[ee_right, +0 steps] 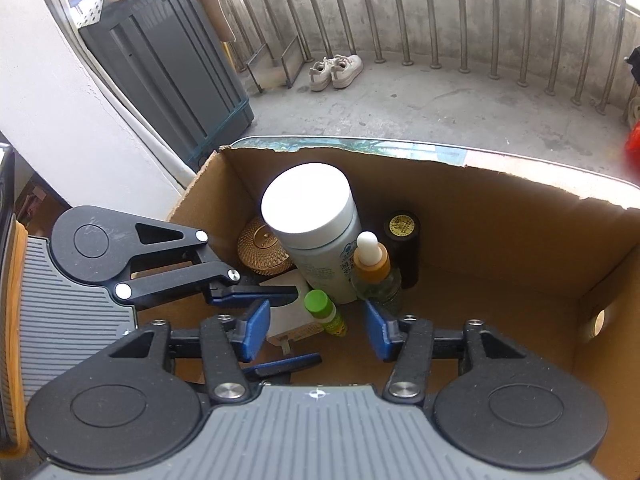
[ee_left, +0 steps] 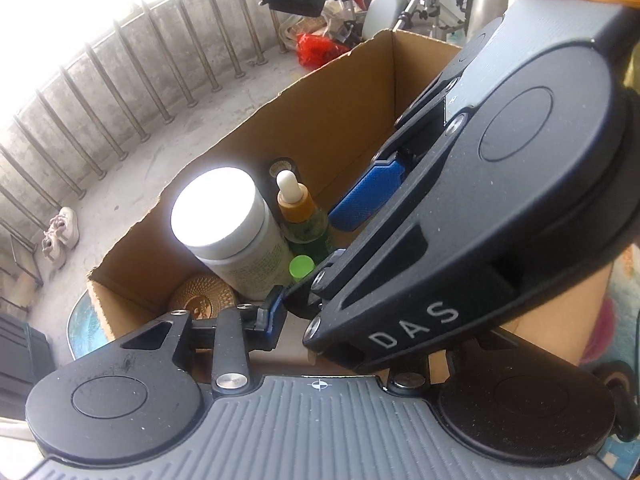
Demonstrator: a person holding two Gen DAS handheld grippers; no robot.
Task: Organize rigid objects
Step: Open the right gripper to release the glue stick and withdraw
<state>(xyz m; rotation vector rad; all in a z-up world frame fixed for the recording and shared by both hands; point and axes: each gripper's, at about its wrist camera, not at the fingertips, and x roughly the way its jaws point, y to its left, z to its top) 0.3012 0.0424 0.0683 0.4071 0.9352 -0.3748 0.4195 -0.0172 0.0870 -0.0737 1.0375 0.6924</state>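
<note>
An open cardboard box (ee_right: 500, 240) holds a large white-capped bottle (ee_right: 310, 216), a dropper bottle (ee_right: 374, 268) with amber collar, a small green-capped tube (ee_right: 324, 312), a dark jar with gold lid (ee_right: 402, 240), a gold textured lid (ee_right: 260, 250) and a white flat packet (ee_right: 288, 312). My right gripper (ee_right: 316, 330) is open over the box, just above the green-capped tube and holding nothing. My left gripper (ee_right: 276, 324) reaches in from the left with jaws apart around the white packet. In the left wrist view the right gripper (ee_left: 460, 216) blocks much of the box (ee_left: 320, 112).
The box sits on a blue patterned table (ee_right: 360, 146). Beyond lie a concrete floor, metal railing bars (ee_right: 460, 20), a pair of shoes (ee_right: 336, 70), a grey crate (ee_right: 172, 64) and a white wall (ee_right: 60, 120) at left. Wheelchair frames and red bags (ee_left: 316, 48) stand behind the box.
</note>
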